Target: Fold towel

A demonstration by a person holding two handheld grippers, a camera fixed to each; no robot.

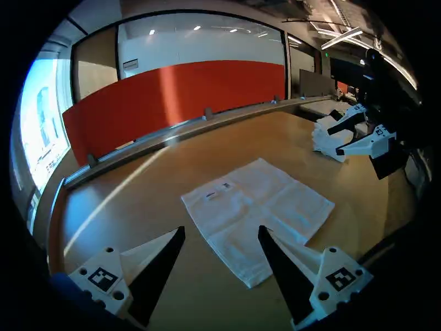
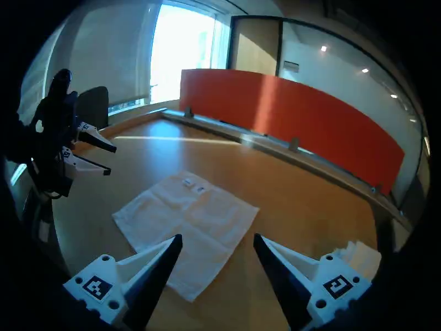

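Observation:
A white towel [image 1: 256, 212] lies flat and unfolded on the wooden table [image 1: 165, 182], with small tags near its far edge. My left gripper [image 1: 221, 234] hangs open just above the towel's near edge, nothing between its fingers. Farther off at the right is the right gripper [image 1: 337, 140], open, above a heap of white cloth. In the right gripper view the same towel [image 2: 187, 223] spreads ahead of my open right gripper [image 2: 217, 243], which hovers over its near corner. The left gripper [image 2: 110, 160] shows at the far left, open, held by a dark-sleeved arm.
A pile of white towels [image 1: 328, 138] sits at the table's far right, and folded white cloth [image 2: 361, 256] lies by the right gripper's finger. An orange divider panel [image 1: 176, 102] with a metal rail runs along the table's back edge. A dark chair [image 2: 91, 107] stands beyond.

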